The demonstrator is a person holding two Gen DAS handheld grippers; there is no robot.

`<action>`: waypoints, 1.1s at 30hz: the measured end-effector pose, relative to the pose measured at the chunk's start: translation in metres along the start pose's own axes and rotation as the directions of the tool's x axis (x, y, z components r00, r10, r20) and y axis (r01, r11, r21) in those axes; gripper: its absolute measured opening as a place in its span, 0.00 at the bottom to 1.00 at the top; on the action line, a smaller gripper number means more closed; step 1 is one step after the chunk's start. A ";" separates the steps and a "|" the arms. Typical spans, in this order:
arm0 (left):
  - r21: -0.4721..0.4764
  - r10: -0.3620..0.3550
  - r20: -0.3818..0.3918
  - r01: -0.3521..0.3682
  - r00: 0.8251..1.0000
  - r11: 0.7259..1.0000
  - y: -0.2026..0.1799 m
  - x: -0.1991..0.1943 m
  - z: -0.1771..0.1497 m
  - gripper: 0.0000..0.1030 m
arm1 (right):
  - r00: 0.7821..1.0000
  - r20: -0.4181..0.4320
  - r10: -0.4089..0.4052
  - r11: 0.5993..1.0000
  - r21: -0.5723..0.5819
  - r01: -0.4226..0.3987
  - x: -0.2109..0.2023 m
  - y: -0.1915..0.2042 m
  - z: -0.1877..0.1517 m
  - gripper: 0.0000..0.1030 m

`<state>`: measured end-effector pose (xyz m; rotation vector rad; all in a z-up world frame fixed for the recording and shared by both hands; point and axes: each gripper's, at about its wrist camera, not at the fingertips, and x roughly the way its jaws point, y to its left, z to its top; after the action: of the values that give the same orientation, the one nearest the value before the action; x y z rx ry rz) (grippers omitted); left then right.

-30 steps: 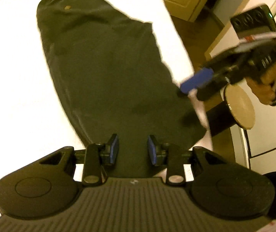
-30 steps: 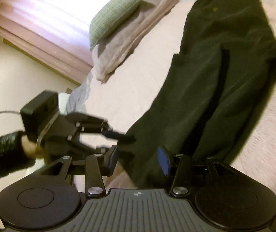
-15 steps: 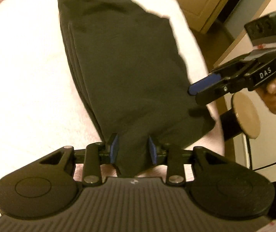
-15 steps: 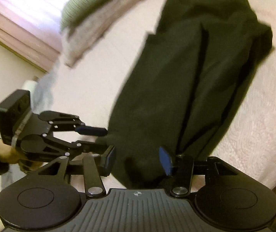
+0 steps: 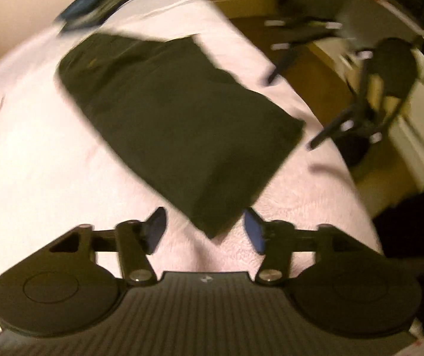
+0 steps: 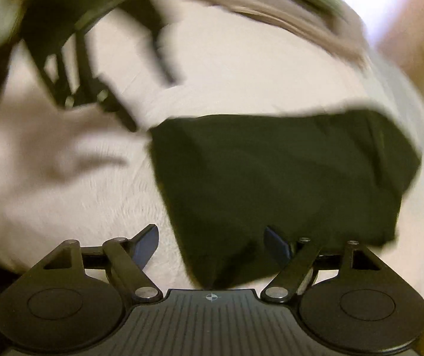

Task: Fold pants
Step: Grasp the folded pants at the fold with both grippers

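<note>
The dark pants [image 5: 182,136] lie as a short folded slab on the white bedspread [image 5: 39,178]. My left gripper [image 5: 204,233] is open wide just above the bed, and the slab's near corner points into the gap between its blue pads [image 5: 253,234]. In the right wrist view the pants [image 6: 286,178] stretch off to the right. My right gripper [image 6: 212,246] is open over their near edge, with cloth lying loose between the fingers. Each gripper also shows blurred in the other's view: the right gripper [image 5: 360,112] and the left gripper [image 6: 93,68].
Beige and green pillows [image 6: 286,14] lie at the head of the bed. A dark blue object [image 5: 93,3] sits at the far corner. The bed's edge [image 5: 330,136] drops to a wooden floor [image 5: 309,68] with furniture beyond. Both views are motion-blurred.
Both grippers have opened wider and the left one has let go of the cloth. The pants now lie shorter, folded over. Both cameras have swung sharply.
</note>
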<state>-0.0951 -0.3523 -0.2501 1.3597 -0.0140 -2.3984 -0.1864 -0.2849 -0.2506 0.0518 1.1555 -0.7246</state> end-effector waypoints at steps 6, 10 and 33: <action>0.347 0.067 0.011 -0.067 0.998 0.936 -0.051 0.052 -0.001 0.77 | 0.988 -0.036 -0.148 0.944 -0.305 0.130 0.045 0.036 -0.023 0.48; 0.421 0.131 0.028 -0.130 0.991 0.898 -0.058 0.073 0.004 0.77 | 0.994 -0.036 -0.101 0.980 -0.176 0.094 0.022 0.010 -0.022 0.32; 0.234 -0.137 -0.135 0.166 0.981 0.958 -0.051 -0.092 0.060 0.28 | 0.946 -0.095 0.310 0.951 0.030 -0.308 -0.169 -0.016 0.038 0.21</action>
<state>-0.1191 -0.2846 -0.1520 1.6674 -0.1865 -2.5038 -0.1990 -0.2283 -0.0861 0.2787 1.2026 -0.4550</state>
